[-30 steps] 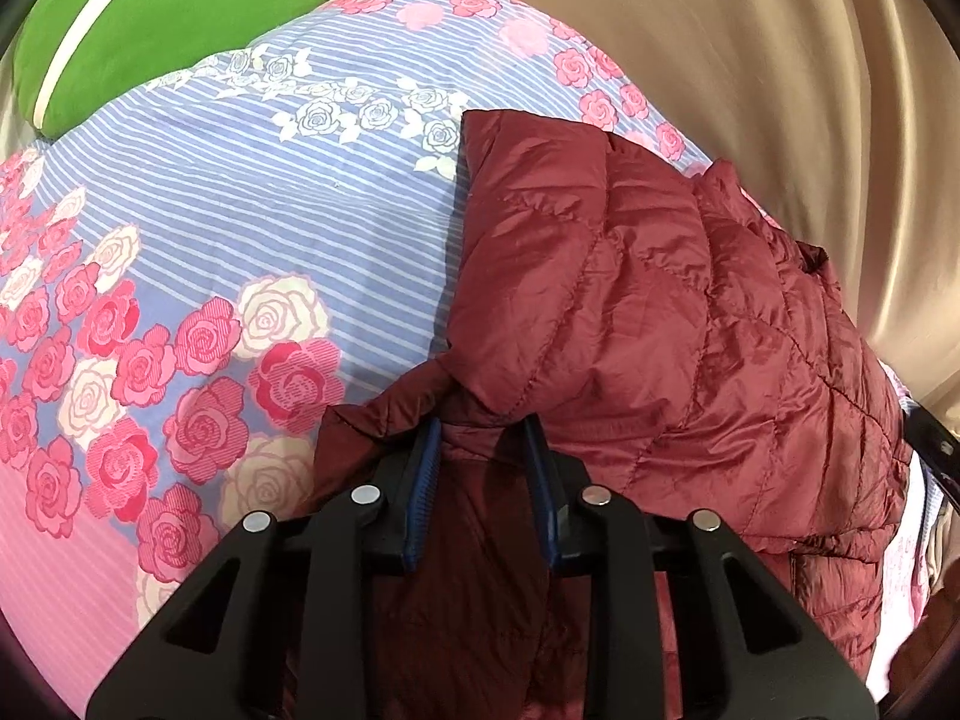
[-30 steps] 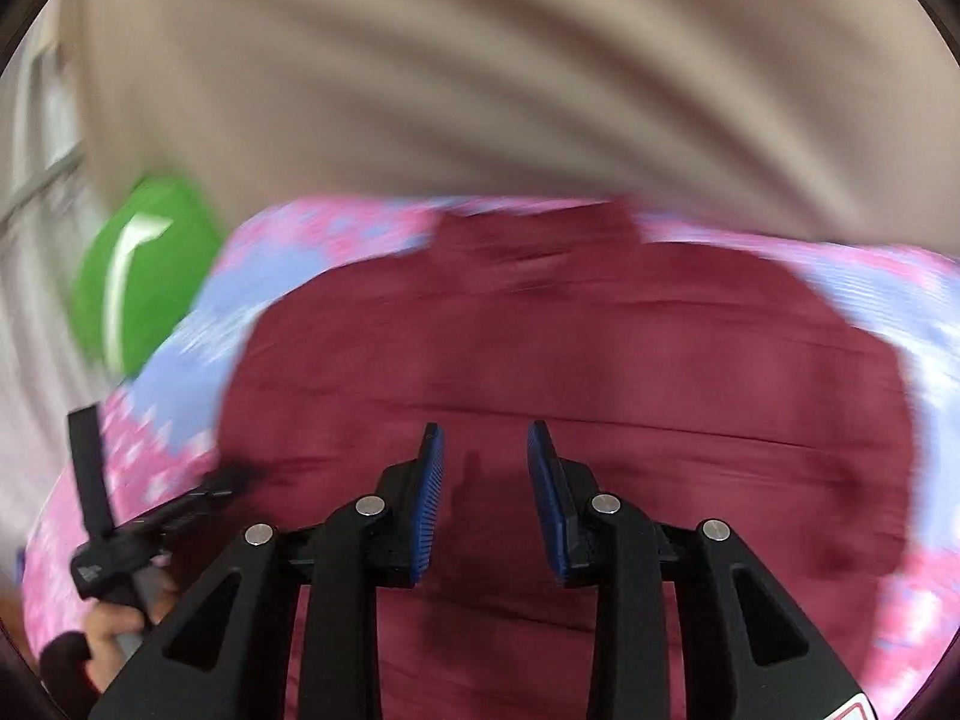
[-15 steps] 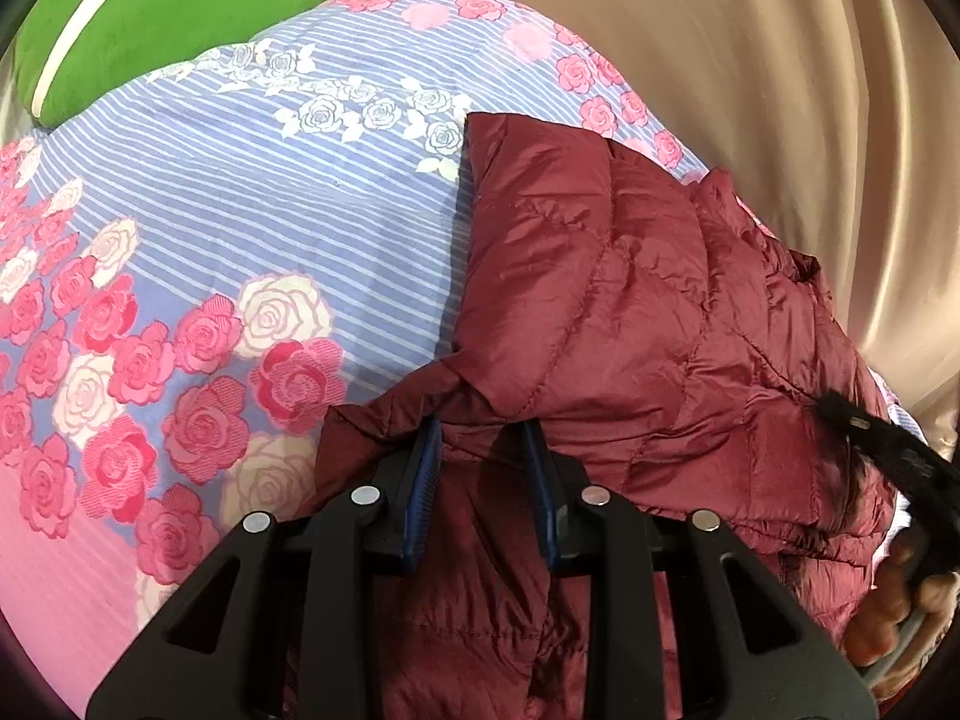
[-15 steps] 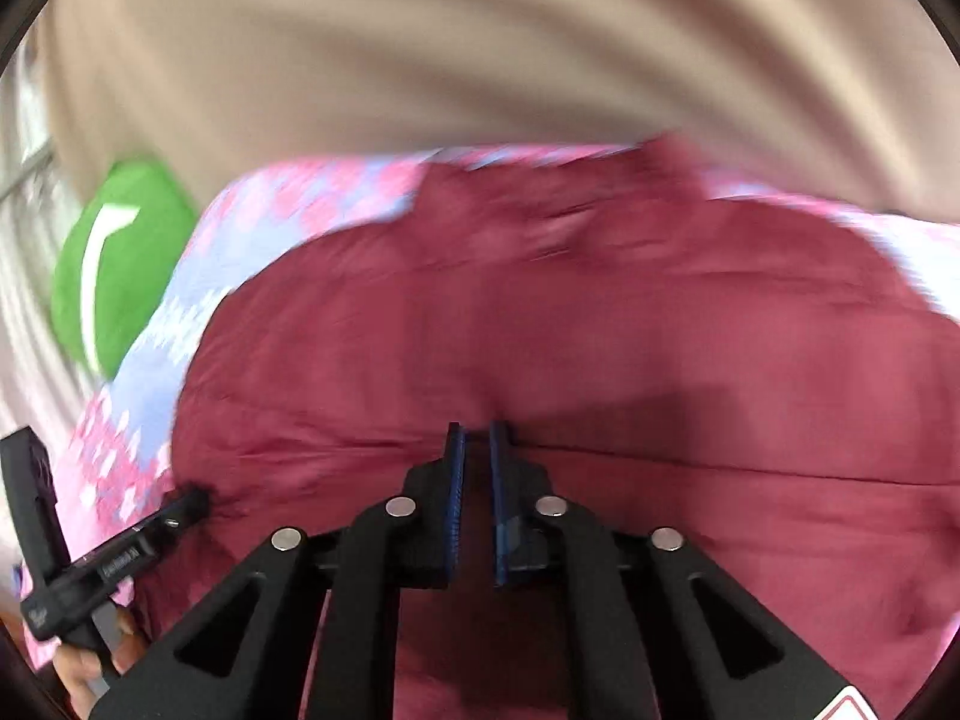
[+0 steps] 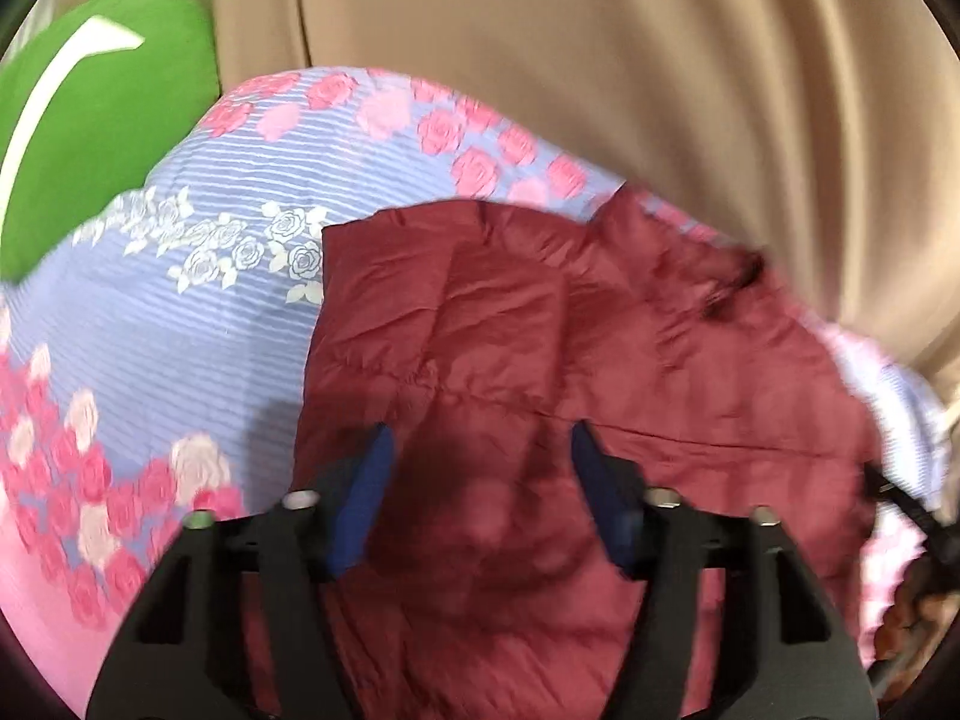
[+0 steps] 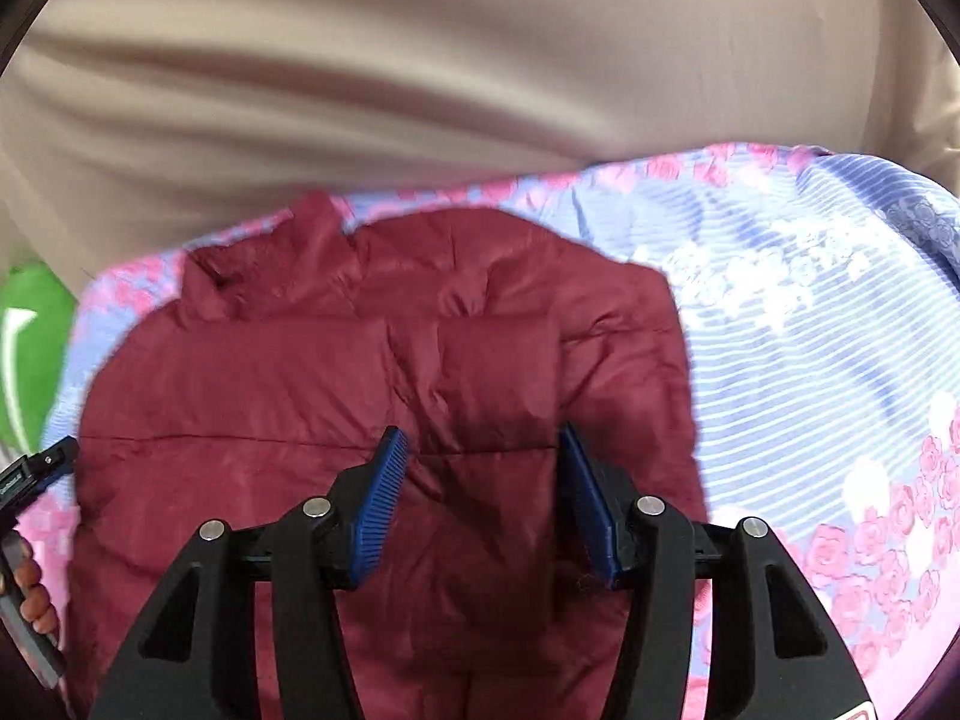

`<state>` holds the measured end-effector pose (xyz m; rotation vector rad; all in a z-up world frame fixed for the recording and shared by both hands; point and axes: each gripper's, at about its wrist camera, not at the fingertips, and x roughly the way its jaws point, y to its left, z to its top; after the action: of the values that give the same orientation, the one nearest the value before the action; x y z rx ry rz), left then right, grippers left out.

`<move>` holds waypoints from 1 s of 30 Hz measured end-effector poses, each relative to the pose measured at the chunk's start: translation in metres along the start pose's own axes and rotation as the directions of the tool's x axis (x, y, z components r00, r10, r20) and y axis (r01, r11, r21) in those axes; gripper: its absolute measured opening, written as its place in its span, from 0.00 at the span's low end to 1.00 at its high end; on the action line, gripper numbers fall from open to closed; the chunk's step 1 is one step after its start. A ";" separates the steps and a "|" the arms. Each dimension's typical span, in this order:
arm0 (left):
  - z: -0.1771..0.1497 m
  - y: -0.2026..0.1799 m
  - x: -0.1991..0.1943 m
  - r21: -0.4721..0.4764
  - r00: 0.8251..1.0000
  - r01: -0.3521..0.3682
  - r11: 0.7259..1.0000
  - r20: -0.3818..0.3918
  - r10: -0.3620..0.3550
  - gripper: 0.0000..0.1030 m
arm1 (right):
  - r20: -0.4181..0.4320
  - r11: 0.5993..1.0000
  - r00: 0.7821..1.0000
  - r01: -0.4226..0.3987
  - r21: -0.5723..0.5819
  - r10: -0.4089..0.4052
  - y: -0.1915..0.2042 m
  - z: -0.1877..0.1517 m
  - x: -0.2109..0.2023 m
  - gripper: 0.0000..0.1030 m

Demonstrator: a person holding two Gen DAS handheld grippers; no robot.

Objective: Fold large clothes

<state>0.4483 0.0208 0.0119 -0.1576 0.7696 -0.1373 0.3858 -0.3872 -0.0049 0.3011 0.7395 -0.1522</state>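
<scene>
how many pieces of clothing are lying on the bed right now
1. A maroon puffer jacket lies spread on the floral bedsheet, its collar toward the beige curtain. Both claws hover open over it. Anything underneath it would be hidden.

The quilted jacket (image 5: 540, 360) is a deep maroon all over. Under it, the bedsheet (image 5: 180, 330) has pale blue and white stripes, white outlined roses in the middle, and pink and cream roses on pink toward the edges. At the upper left of the frame sits a bright green cushion (image 5: 90, 120) with a white stripe. Behind hangs a plain beige curtain (image 6: 420, 60). The gripper pads (image 6: 378, 492) are blue on black fingers.
</scene>
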 end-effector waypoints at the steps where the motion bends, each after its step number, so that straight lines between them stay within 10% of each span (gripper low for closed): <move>1: 0.001 0.002 0.012 0.008 0.999 -0.038 0.999 -0.020 0.038 0.38 | -0.002 1.000 1.000 -0.004 -0.019 0.004 0.008 0.001 0.003 0.12; 3: 0.000 0.012 0.027 -0.001 0.995 -0.084 0.996 -0.046 0.084 0.20 | 0.043 0.996 0.996 -0.074 -0.046 0.076 0.024 0.006 -0.009 0.05; 7: -0.005 0.030 0.039 0.012 0.992 -0.118 0.993 -0.037 0.118 0.15 | 0.189 0.989 0.975 -0.099 -0.105 0.118 0.033 0.008 -0.035 0.05; 11: -0.012 0.024 0.038 0.050 0.990 -0.140 0.989 -0.010 0.141 0.15 | -0.025 0.998 0.998 -0.052 -0.030 0.051 -0.002 -0.004 0.041 0.03; 19: -0.022 0.022 0.036 0.070 0.987 -0.161 0.985 0.027 0.159 0.14 | 0.154 0.999 0.988 0.033 -0.014 -0.030 0.021 -0.005 -0.033 0.22; 23: -0.022 0.015 0.040 0.078 0.985 -0.169 0.983 0.032 0.167 0.14 | 0.034 0.975 0.988 -0.142 -0.171 0.149 0.071 -0.018 -0.018 0.22; 30: -0.022 0.024 0.040 0.035 0.993 -0.115 0.993 0.029 0.114 0.14 | 0.006 0.994 1.000 -0.026 -0.105 0.026 0.024 -0.029 0.014 0.11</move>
<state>0.4624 0.0353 -0.0353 -0.0804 0.7469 -0.0399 0.3832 -0.3556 -0.0294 0.2096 0.7333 -0.0893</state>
